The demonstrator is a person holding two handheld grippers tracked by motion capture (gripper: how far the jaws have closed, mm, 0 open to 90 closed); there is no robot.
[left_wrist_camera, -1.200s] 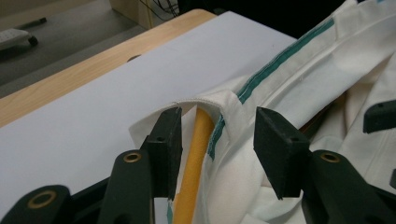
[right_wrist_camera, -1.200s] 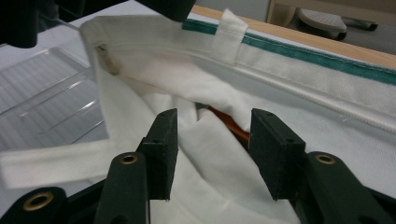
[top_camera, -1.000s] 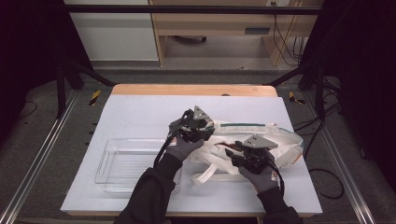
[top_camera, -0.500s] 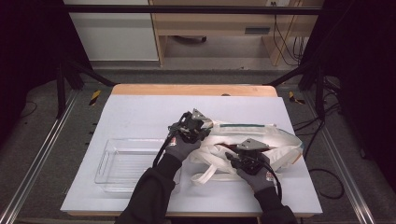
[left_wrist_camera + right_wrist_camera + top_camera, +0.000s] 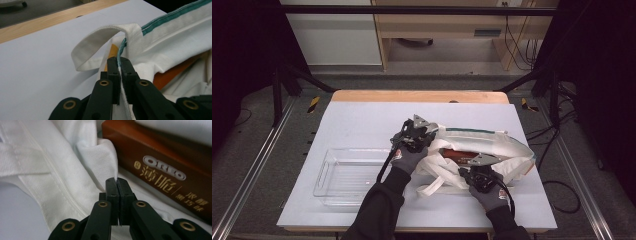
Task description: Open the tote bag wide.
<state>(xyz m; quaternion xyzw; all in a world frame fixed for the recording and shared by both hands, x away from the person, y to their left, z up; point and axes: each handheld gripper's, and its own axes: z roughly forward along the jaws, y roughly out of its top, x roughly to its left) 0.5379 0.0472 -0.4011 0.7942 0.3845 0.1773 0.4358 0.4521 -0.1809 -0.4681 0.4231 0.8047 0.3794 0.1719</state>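
A white cloth bag (image 5: 502, 142) with a green-edged rim lies on its side on the table. A brown Oreo box (image 5: 456, 154) (image 5: 160, 167) sits in its mouth. My left gripper (image 5: 428, 134) (image 5: 119, 61) is at the bag's upper left corner, shut on the green-edged rim (image 5: 130, 35) beside a handle loop (image 5: 100, 37). At the bag's near side my right gripper (image 5: 473, 169) (image 5: 116, 180) has just closed its jaws. It is now shut on a fold of the bag's white cloth (image 5: 105, 155), right beside the box.
A clear plastic tray (image 5: 324, 170) stands empty on the left of the white table (image 5: 362, 120). The bag's loose straps (image 5: 437, 186) trail toward the front edge. A wooden strip (image 5: 412, 96) borders the far side.
My right gripper has sunk a little onto the bag's near edge and closed on the cloth. My left gripper closed on the rim and stayed in place.
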